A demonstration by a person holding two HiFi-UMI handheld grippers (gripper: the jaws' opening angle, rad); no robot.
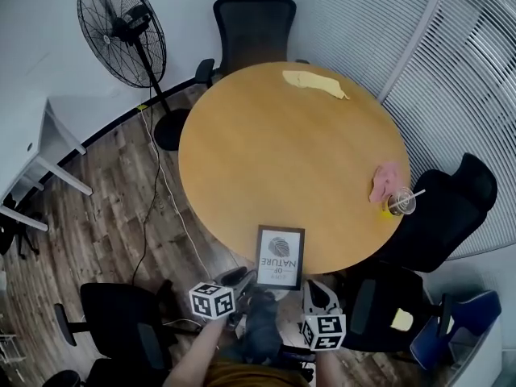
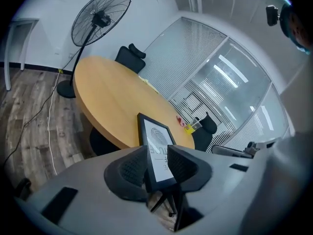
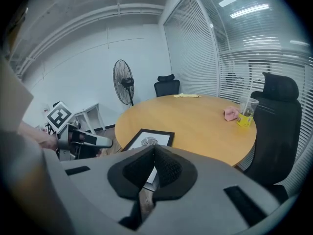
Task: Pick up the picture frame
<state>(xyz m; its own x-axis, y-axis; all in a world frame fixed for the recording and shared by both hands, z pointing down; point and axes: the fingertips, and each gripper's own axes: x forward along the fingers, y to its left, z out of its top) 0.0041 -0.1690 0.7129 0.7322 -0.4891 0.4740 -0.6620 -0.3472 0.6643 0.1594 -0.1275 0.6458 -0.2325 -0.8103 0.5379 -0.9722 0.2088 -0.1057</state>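
As the head view shows, the picture frame lies flat at the round wooden table's near edge, print up. The left gripper and right gripper hang just off that same edge.

Left gripper view: jaws spread, the frame's near corner between them, pad contact unclear.

Right gripper view: jaws pressed together, nothing held; the frame is on the table beyond.

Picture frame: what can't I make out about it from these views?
- Left gripper view: the picture frame has its near corner hidden behind the left gripper.
- Right gripper view: its near edge sits behind the shut right gripper.
- Head view: the smallest print is too small to read.
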